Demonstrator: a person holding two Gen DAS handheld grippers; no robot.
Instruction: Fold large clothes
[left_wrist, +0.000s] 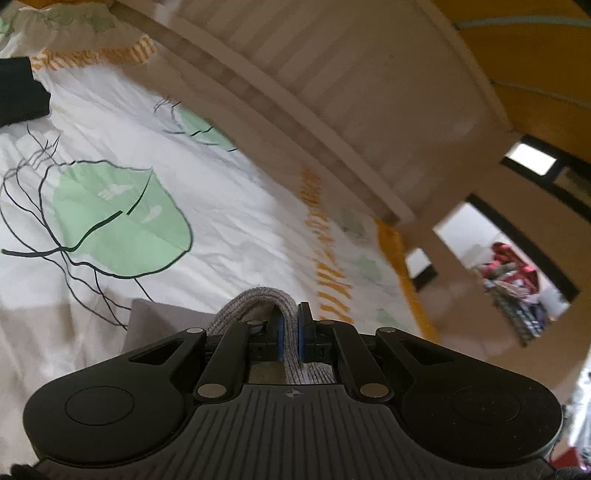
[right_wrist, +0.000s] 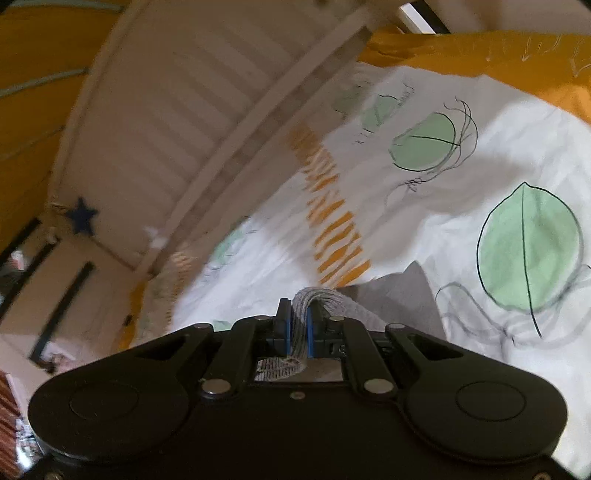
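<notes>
A grey garment with a ribbed knit band is held by both grippers above a bed. My left gripper (left_wrist: 290, 328) is shut on the grey ribbed band (left_wrist: 255, 299), which arches over the fingers; plain grey cloth (left_wrist: 162, 321) hangs to its left. My right gripper (right_wrist: 298, 325) is shut on the ribbed band (right_wrist: 317, 295) too, with plain grey cloth (right_wrist: 402, 295) spreading to the right. Most of the garment is hidden below the grippers.
The bed carries a white cover with green leaf prints (left_wrist: 118, 221) and orange striped bands (right_wrist: 332, 221). A white slatted bed frame (left_wrist: 332, 74) runs along the far side. A dark folded item (left_wrist: 18, 92) lies at the far left. Orange walls surround.
</notes>
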